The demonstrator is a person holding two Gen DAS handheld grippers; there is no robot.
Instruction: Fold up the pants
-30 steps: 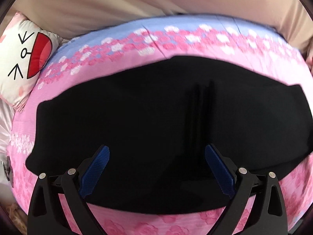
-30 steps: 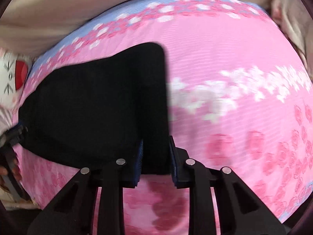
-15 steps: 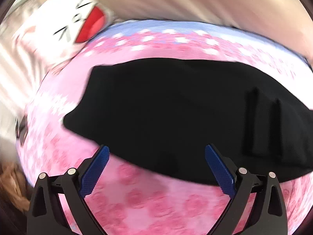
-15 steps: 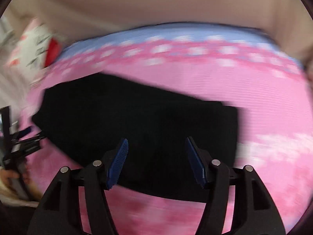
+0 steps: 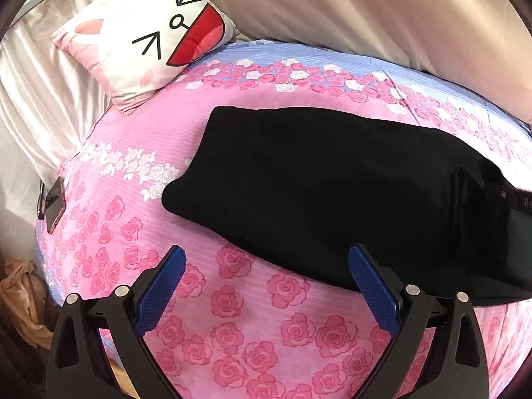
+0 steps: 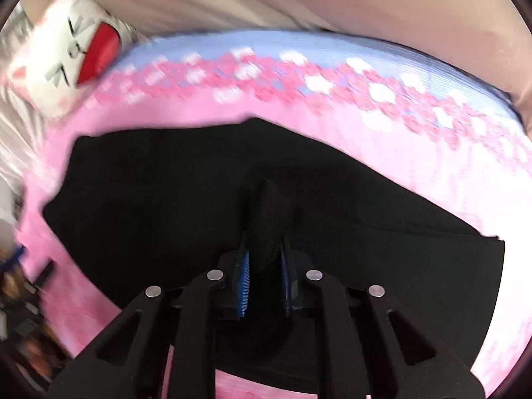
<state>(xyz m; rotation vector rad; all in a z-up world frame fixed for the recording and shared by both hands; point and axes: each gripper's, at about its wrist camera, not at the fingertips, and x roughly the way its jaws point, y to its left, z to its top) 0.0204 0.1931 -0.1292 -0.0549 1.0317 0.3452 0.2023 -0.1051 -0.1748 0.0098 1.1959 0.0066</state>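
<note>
Black pants [image 5: 332, 193] flat on bed [image 5: 232, 316]: right gripper [image 6: 264, 259] jaws pinch a fabric ridge for folding; left gripper [image 5: 266, 286] gapes wide, empty.

left wrist: above bedspread [image 5: 232, 299] | right wrist: close | shared: pants [image 5: 332, 193]

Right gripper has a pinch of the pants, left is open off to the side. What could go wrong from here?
1. The right gripper is shut on a small raised ridge of the black pants; it may hold only the top layer, so a pull could separate the layers instead of folding.
2. The left gripper is open over the bedsheet, holding nothing, so the far end may drag and bunch.
3. A phone lies near the bed edge; a tugged sheet could shift it.
</note>
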